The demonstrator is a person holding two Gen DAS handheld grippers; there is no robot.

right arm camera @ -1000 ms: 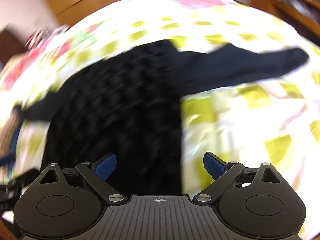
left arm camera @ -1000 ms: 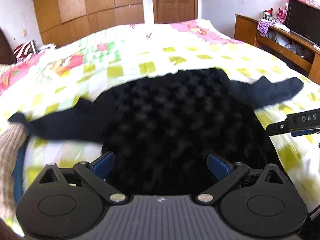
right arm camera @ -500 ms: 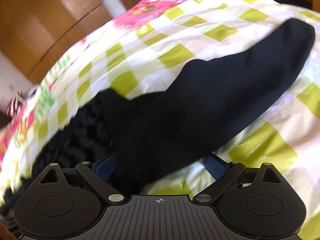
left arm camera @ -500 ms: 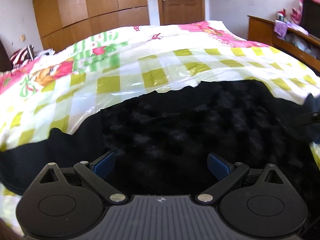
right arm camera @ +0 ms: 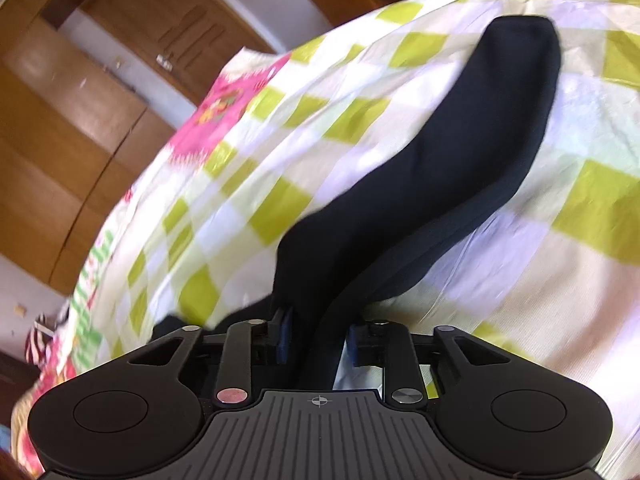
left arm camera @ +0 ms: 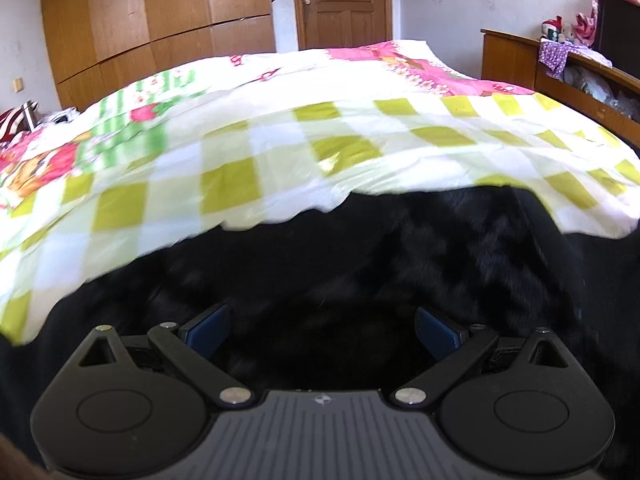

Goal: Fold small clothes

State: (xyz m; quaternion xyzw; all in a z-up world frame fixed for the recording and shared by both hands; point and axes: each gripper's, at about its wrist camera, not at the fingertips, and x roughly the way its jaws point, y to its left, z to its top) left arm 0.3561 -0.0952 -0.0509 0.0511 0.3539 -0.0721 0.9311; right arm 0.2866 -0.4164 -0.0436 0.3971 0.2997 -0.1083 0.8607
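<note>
A small black fleece top (left arm camera: 360,272) lies spread on the yellow-checked bedspread (left arm camera: 280,160). My left gripper (left arm camera: 322,330) is open, low over the body of the top, its blue pads (left arm camera: 208,328) on either side of the fabric. My right gripper (right arm camera: 316,340) is shut on the top's smooth black sleeve (right arm camera: 460,168), pinching it near the shoulder end. The sleeve stretches away up and to the right over the bedspread (right arm camera: 280,152), its cuff lying flat.
A wooden wardrobe (left arm camera: 140,28) and a door (left arm camera: 344,4) stand beyond the bed. A wooden sideboard (left arm camera: 560,76) with clutter runs along the right. Striped fabric (left arm camera: 16,120) lies at the far left.
Both grippers dropped closer to the top. The right gripper turned toward the right sleeve and closed on it. The left gripper stayed open over the body.
</note>
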